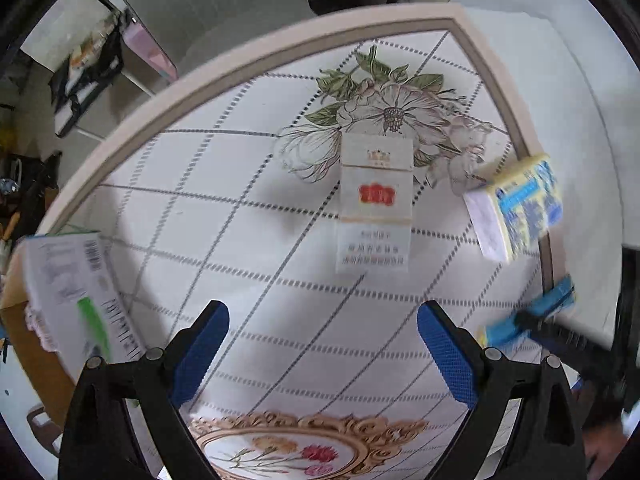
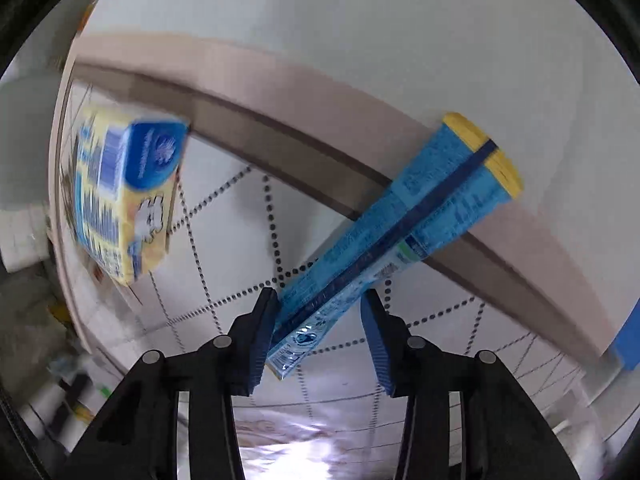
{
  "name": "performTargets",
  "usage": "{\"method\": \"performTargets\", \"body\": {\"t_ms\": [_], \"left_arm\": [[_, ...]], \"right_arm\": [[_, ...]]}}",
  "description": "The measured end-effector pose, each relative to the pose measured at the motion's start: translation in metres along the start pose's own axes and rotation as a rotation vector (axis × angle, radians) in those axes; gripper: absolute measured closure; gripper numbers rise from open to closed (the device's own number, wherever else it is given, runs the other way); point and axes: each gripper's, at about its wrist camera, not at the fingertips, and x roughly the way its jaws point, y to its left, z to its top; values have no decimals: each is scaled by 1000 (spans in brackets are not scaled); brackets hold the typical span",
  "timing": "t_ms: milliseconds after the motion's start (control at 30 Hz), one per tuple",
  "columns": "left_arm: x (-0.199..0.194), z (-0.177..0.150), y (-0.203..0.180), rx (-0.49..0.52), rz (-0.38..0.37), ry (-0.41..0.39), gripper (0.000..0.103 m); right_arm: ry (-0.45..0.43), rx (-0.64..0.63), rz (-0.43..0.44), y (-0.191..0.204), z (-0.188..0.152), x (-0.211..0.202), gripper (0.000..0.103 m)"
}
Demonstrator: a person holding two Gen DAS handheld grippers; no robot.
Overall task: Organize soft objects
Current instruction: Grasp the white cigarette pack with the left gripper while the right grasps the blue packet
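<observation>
Blue-padded fingers of the right gripper [image 2: 320, 328] enclose 1 end of a long blue-and-yellow soft packet [image 2: 400, 220]; the left pad touches the packet, but whether the right pad bears on it cannot be told, so the grip appears partial or loose. The packet slants outward over the table's beige right border, apparently carried above the surface rather than resting on it, which suits a transfer toward a grouping place. The left gripper [image 1: 322, 344] stands wide open and holds nothing, poised low over the tiled table [image 1: 224, 216] and aimed at a white cigarette pack [image 1: 375, 204] lying flat near the centre, below the printed flower. A yellow-and-blue tissue pack [image 1: 516, 208] sits at the right edge, just beside the border, near the carried packet. At the left edge a white printed box [image 1: 76, 296] with a green stripe overhangs. Judged obstacles: the tissue pack lies close to the right gripper's path, and motion blur obscures exact clearances.
</observation>
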Motion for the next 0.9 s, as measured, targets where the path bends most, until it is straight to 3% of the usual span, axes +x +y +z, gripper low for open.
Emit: {"method": "performTargets", "body": {"t_ms": [100,200,367,433,533,667,900], "left_arm": [[26,20,-1,3,-17,49,6],[50,32,-8,25,-32,111,6],[73,45,-27,66,-23,125,6],[72,48,-35,87,15,93,6],[69,46,-44,115,33,60,13],[59,37,-50,158,36,19,49],[54,12,-40,118,39,10,49]], "right_arm": [[-40,-260,-160,29,-9,-1,71],[-37,-334,-193,35,-9,3,73],[-7,-295,-138,35,-3,7,71],[7,-274,-140,34,4,10,69],[6,-260,-149,33,7,14,68],[-11,-258,-159,35,9,14,69],[-52,-308,-161,53,-19,-1,84]]}}
